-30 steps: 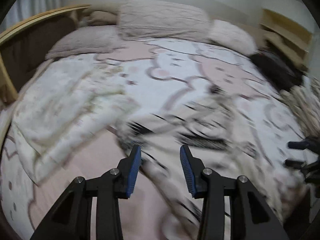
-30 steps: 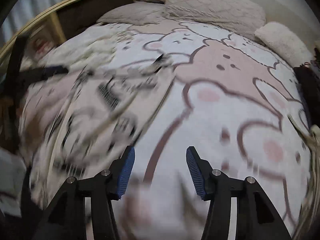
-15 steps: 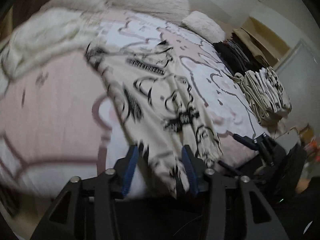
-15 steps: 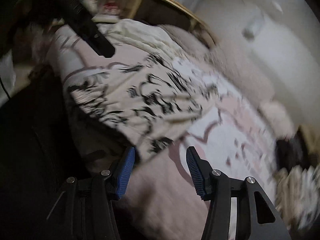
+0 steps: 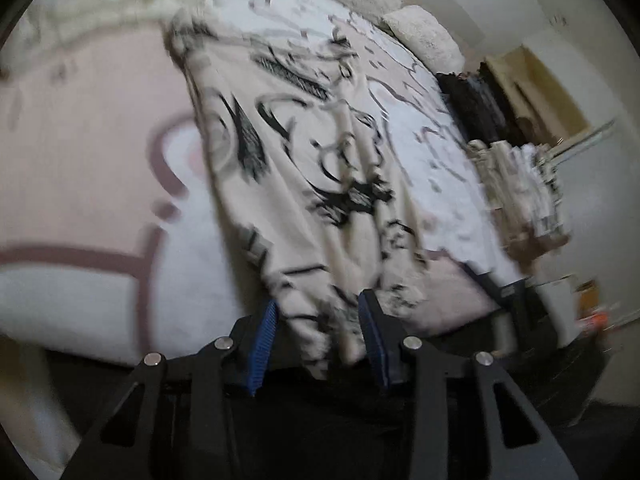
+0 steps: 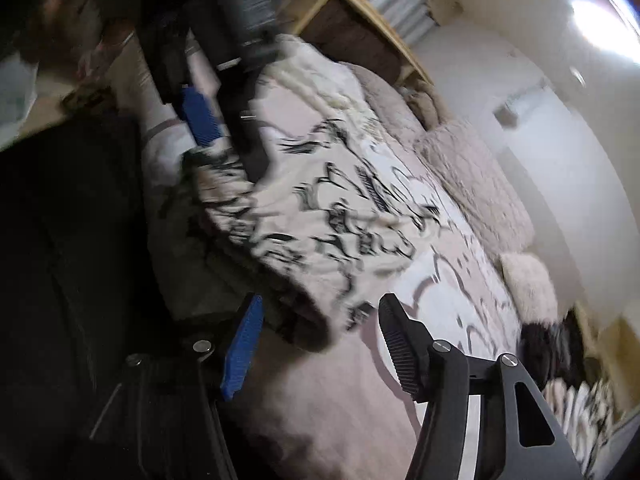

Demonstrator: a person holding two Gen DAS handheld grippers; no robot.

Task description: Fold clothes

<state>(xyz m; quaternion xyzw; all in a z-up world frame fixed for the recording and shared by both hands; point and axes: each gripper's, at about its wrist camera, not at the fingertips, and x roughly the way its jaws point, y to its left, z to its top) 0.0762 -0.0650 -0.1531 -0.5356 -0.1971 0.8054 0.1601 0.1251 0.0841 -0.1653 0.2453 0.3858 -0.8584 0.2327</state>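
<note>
A cream garment with black print [image 5: 312, 152] lies spread on the bed, its near end hanging over the bed edge. My left gripper [image 5: 318, 328] is open, with the garment's hanging left corner between its blue pads. The garment also shows in the right wrist view [image 6: 340, 216]. My right gripper [image 6: 320, 332] is open around the garment's other near corner at the bed edge. The left gripper [image 6: 204, 120] shows at the top left of the right wrist view, at the far corner of the same edge.
The bed has a pink and white bear-print cover [image 5: 80, 184], pillows [image 6: 476, 184] at the head and a cream blanket [image 5: 100, 8]. Stacks of folded clothes [image 5: 524, 188] and dark clothes [image 5: 476, 104] sit at the bed's right side. A wooden bed frame [image 6: 368, 12] runs behind.
Both grippers have swung down from above the bed to its near edge. Each now has a corner of the printed garment between its open fingers.
</note>
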